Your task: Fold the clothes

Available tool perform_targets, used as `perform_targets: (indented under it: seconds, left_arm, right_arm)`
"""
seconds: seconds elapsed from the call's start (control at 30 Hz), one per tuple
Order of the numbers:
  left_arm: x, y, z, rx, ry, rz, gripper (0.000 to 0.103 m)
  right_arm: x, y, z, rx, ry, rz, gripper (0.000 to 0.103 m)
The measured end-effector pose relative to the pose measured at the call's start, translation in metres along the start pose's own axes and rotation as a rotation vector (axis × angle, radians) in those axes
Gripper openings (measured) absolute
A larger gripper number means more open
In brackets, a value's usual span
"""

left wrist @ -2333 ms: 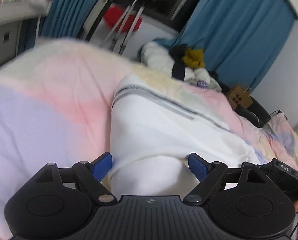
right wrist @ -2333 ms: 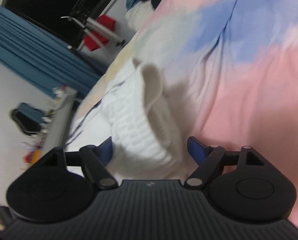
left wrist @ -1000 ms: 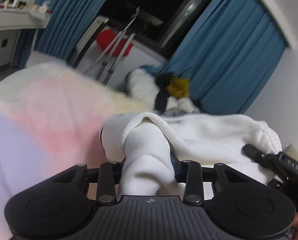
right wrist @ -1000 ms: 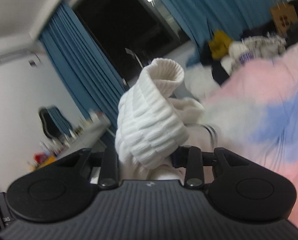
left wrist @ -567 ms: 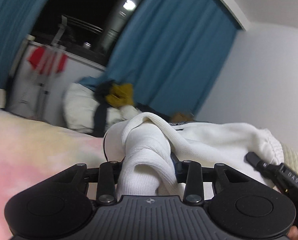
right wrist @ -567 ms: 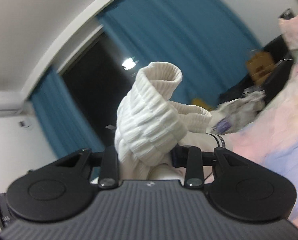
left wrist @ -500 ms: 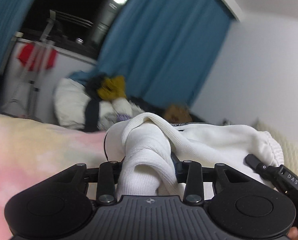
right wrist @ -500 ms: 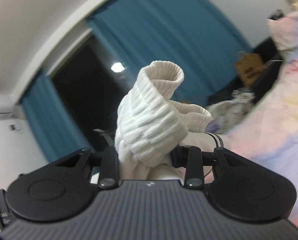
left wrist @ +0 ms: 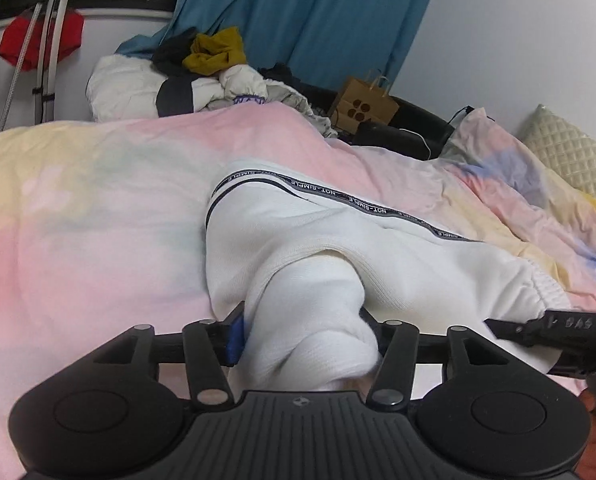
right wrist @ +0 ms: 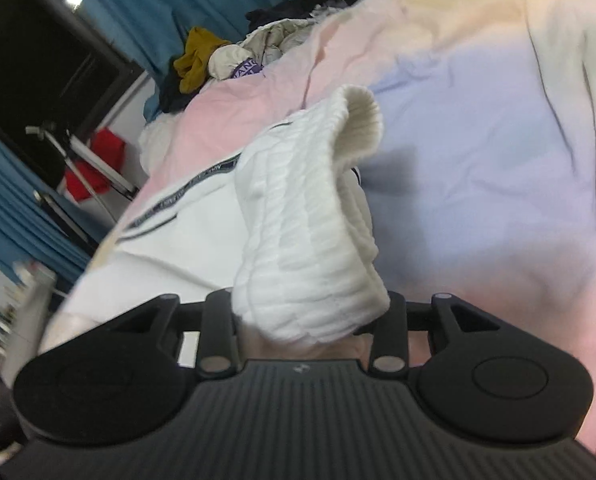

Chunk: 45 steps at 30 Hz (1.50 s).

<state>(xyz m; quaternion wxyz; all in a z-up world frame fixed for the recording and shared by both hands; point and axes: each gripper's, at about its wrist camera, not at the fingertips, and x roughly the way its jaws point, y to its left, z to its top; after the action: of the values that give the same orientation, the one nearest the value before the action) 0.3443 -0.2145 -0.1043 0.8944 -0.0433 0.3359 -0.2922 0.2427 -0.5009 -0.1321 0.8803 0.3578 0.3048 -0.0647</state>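
A white garment (left wrist: 338, 248) with a black lettered stripe lies doubled over on the pastel bedspread (left wrist: 77, 220). Low over its near edge, my left gripper (left wrist: 304, 332) has a bunch of the white cloth between its fingers. Its jaws are opening, and the left blue pad (left wrist: 235, 336) shows just clear of the cloth. My right gripper (right wrist: 308, 312) still pinches the garment's ribbed cuff (right wrist: 310, 200), which stands up in a loop, though its jaws are starting to open. The right gripper's body (left wrist: 558, 328) also shows in the left wrist view, at the garment's right end.
A heap of clothes (left wrist: 201, 68) lies past the bed's far edge, under blue curtains (left wrist: 298, 12). A brown paper bag (left wrist: 364, 104) and a dark case sit at the far right. A quilted cushion (left wrist: 566, 152) lies at the bed's right end. A red cloth (left wrist: 37, 40) hangs on a rack.
Both grippers have swung down from held high to just over the bed, laying the white garment on the bedspread. The left jaws have widened around the cloth.
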Motion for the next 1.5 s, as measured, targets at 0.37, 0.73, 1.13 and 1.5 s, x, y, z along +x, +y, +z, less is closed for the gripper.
perform_targets:
  seconds: [0.37, 0.73, 1.13, 1.5]
  left_arm:
    - [-0.149, -0.016, -0.002, 0.056, -0.020, 0.057, 0.087]
    - [-0.328, -0.042, -0.012, 0.030, -0.150, 0.045, 0.097]
    - [-0.424, -0.065, -0.070, 0.136, -0.264, 0.166, 0.103]
    - [-0.426, -0.043, -0.099, 0.100, -0.262, 0.210, 0.103]
  right_arm:
    - [-0.071, 0.044, -0.025, 0.000, -0.078, -0.135, 0.048]
    - [-0.195, 0.129, -0.080, -0.328, -0.278, -0.104, 0.048]
    - [-0.239, 0.143, -0.146, -0.431, -0.328, -0.060, 0.048]
    - [-0.218, 0.160, -0.169, -0.482, -0.392, -0.126, 0.068]
